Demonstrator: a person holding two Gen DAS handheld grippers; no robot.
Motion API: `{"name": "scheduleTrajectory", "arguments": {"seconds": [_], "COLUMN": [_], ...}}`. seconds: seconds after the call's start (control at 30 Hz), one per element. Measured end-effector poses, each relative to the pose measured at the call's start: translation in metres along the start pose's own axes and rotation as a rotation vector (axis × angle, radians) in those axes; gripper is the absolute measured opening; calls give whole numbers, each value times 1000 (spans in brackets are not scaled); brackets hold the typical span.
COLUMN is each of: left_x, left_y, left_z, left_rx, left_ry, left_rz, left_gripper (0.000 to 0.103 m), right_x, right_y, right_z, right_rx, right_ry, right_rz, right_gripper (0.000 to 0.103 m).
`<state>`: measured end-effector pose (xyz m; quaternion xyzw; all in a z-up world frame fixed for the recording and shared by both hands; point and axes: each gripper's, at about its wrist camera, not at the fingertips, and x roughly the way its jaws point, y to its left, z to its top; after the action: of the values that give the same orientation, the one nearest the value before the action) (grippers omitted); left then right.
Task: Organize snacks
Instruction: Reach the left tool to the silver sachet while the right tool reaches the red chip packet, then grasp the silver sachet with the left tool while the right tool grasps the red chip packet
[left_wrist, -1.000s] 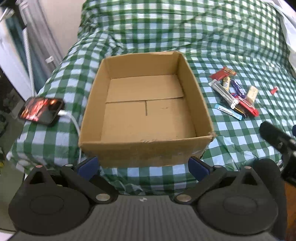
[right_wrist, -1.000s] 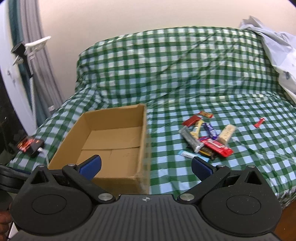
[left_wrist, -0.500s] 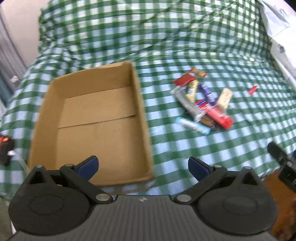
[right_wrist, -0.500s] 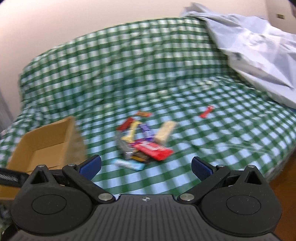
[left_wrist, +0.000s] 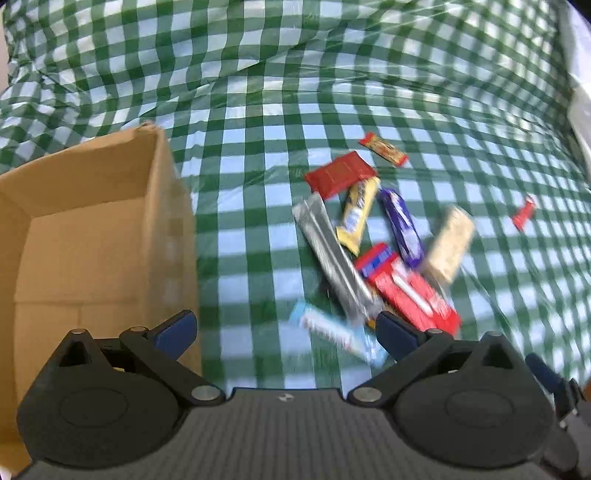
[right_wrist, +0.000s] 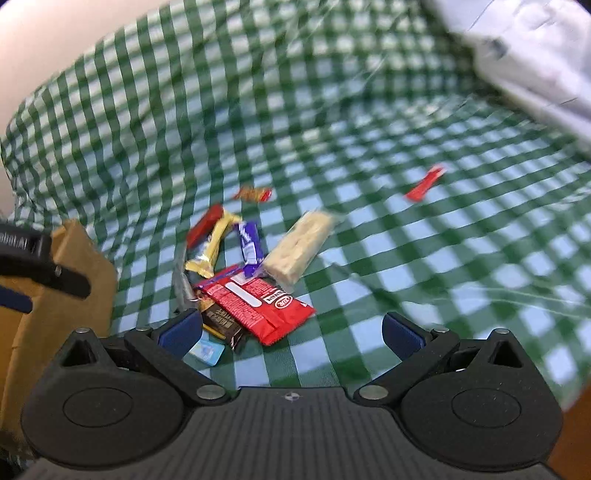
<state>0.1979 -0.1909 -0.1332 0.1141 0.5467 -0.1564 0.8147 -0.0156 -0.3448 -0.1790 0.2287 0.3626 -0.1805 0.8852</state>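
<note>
The snacks lie in a loose heap on the green-checked cloth (left_wrist: 258, 206), to the right of my cardboard box (left_wrist: 96, 236), apart from its wall. In the heap, a long silver bar (left_wrist: 328, 254) runs diagonally, with a yellow bar (left_wrist: 356, 214) and a purple bar (left_wrist: 400, 227) beside it. A flat red packet (left_wrist: 338, 173) sits at the far end, and a pale beige bar (right_wrist: 297, 247) lies tilted on the right side. The big red wrapper (right_wrist: 258, 302) rests nearest to me, overlapping a dark brown bar (right_wrist: 221, 323); a light blue bar (left_wrist: 332, 334) lies at the near edge of the heap. A small orange-red sweet (left_wrist: 384, 153) sits just beyond the heap, and a small red stick (right_wrist: 424, 182) lies well apart to the right.

The box stands open-topped; as much of its floor as shows is bare.

My left tongs (left_wrist: 286, 332) hang above the cloth between box and heap, spread wide and gripping nothing. My right tongs (right_wrist: 291, 332) hover over the near edge of the heap, also spread wide with nothing between them. Both views are blurred. A pale grey sheet (right_wrist: 517, 48) lies crumpled at the far right.
</note>
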Motion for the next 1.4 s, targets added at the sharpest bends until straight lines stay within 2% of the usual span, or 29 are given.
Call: {"name": "scheduleTrajectory", "arguments": {"seconds": [0.2,0.3,0.37,0.43,0.5,0.6,0.7,0.77,0.83,0.87,0.9,0.93,0.97,1.0,1.07,1.1,1.23,1.27,1.4], "left_x": [63,91,110,128,143,146,147,148,140,139,133,127,120,115,106,103,91,88,62], "left_y": [-30,-30,-28,-22,-16,-5,7,9,13,14,16,17,17,18,18,19,31,33,27], "left_z": [35,43,46,48,46,40,38,38,39,42,43,46,48,50,49,49,42,40,29], "left_rx": [36,28,13,-7,-19,-63,-109,-101,-113,-125,-144,-152,-149,-144,-155,-152,-143,-144,-132], "left_ry": [50,70,65,96,131,101,104,106,143,151,140,122,106,107,110,107,95,90,62], "left_rz": [11,36,72,100,114,63,27,25,39,41,31,31,17,0,-18,-25,-24,-24,-53], "left_gripper": [103,103,103,103,103,103,103,103,102,92,84,60,42,29,24,23,22,21,21], "right_x": [78,104,117,123,125,124,130,130,129,128,125,121,119,117,114,110,94,89,69], "right_y": [7,15,21,25,23,21,29,32,33,29,27,25,22,21,20,21,20,19,16], "right_z": [13,14,15,15,17,18,19,14,14,13,12,13,12,11,8,8,6,6,8], "right_rx": [-57,-118,-170,-245,-249,-246,-245,-244,-236,-224,-204,-182,-173,-174,-181,-189,-176,-170,-121], "right_ry": [112,145,129,93,72,56,37,31,35,38,37,34,30,27,19,13,-18,-28,-69], "right_rz": [53,67,57,58,69,69,62,62,39,28,31,28,18,13,8,3,2,6,-3], "right_gripper": [103,103,103,103,103,103,103,103,102,98,85,80,72,65,59,52,40,25,21]}}
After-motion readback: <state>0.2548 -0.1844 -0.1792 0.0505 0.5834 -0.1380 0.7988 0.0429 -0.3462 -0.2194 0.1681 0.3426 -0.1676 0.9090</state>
